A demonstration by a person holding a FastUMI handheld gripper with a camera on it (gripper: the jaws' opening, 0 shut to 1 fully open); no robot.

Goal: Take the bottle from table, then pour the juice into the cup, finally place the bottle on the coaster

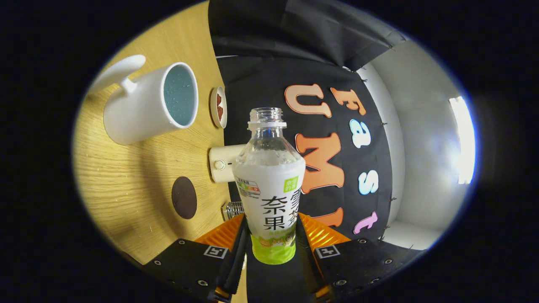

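Note:
My gripper (271, 229) is shut on an uncapped clear bottle (269, 181) with a white and green label; both fingers press on its lower body. The view is rolled sideways, so the wooden table (126, 176) stands like a wall beside the bottle. A white cup (149, 103) with a long handle and a blue inside sits on the table, beyond and to one side of the bottle's mouth. A dark round coaster (184, 197) lies on the table, nearer the fingers than the cup. No liquid is seen leaving the bottle's mouth.
A small round dish (219, 107) with brown contents stands near the table's far edge past the cup. A cream boxy object (223, 163) with a round button sits behind the bottle. A small clear ribbed item (234, 209) shows by the finger.

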